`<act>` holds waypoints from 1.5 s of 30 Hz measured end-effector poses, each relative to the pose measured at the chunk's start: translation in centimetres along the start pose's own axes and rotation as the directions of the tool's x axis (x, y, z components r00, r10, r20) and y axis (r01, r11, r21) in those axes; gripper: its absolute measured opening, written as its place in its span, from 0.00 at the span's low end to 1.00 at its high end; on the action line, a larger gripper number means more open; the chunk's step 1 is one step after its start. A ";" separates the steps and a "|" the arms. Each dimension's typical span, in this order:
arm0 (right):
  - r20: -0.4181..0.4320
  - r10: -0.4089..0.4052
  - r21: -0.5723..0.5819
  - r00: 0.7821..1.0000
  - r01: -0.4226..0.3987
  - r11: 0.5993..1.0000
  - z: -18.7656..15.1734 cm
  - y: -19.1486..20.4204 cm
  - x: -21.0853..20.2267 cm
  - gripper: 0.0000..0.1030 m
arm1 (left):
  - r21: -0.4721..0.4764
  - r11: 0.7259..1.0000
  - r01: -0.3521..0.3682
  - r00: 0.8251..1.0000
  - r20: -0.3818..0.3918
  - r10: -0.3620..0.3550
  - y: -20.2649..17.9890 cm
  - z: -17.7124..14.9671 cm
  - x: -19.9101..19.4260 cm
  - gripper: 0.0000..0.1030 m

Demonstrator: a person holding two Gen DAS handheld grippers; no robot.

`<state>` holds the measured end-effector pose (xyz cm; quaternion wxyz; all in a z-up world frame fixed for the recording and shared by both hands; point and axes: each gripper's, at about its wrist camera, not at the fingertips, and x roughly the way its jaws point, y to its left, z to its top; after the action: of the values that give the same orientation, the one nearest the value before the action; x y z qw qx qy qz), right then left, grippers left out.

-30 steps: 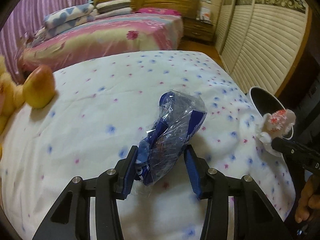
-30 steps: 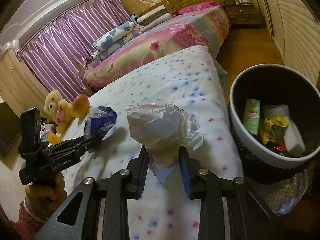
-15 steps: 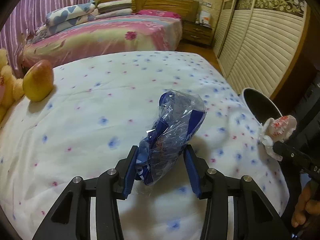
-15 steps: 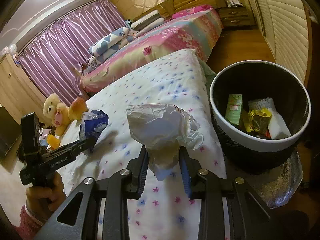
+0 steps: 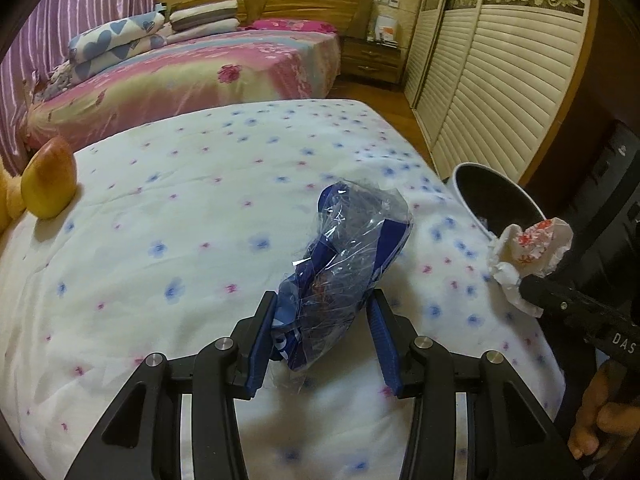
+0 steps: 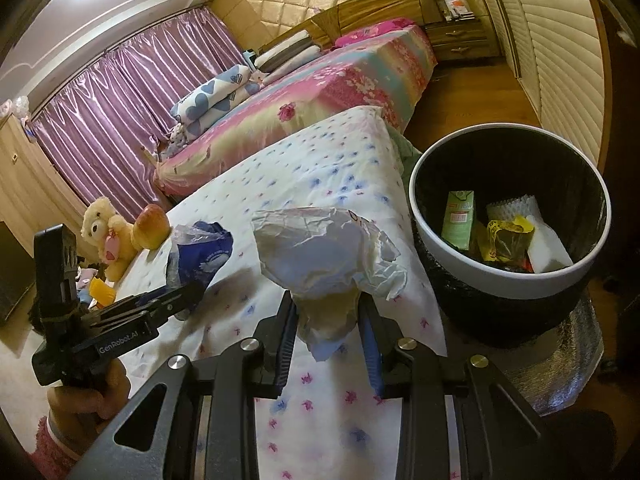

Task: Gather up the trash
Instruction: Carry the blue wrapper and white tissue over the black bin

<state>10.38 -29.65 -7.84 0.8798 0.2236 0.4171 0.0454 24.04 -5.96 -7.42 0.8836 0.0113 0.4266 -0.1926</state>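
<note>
The left gripper (image 5: 322, 330) is clamping a blue plastic bag (image 5: 348, 256) over the bed (image 5: 200, 208). The right gripper (image 6: 328, 332) is clamping crumpled paper (image 6: 320, 252) near the bed's edge, beside the bin (image 6: 460, 264).

The bin (image 5: 496, 196) interior is mostly hidden in the left view (dark); the teddy (image 5: 10, 200) is cut off at the edge.

Each camera sits just behind its tongs, looking steeply down over the flowered bed (image 5: 208, 216) toward the far bed. The left view faces the wardrobe side; the right view looks close into the bin (image 6: 436, 240). Both share the bed, the bin and the other tongs.
</note>
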 end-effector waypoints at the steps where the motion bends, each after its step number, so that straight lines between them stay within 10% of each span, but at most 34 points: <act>1: 0.003 0.000 0.002 1.000 0.000 1.000 0.0 -0.1 -0.1 0.29 | 0.002 1.000 0.006 1.000 0.001 -0.006 -0.4 0.1 0.0 0.43; 45: 0.090 -0.163 0.112 0.983 0.153 0.982 4.3 -8.7 -3.9 0.30 | 0.184 0.980 0.080 0.997 0.010 -0.083 -12.1 4.3 4.6 0.43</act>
<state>10.20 -40.03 -6.46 0.8872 0.2374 0.3913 -0.0575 25.60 -19.43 -6.46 0.8739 0.0736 0.3993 -0.2672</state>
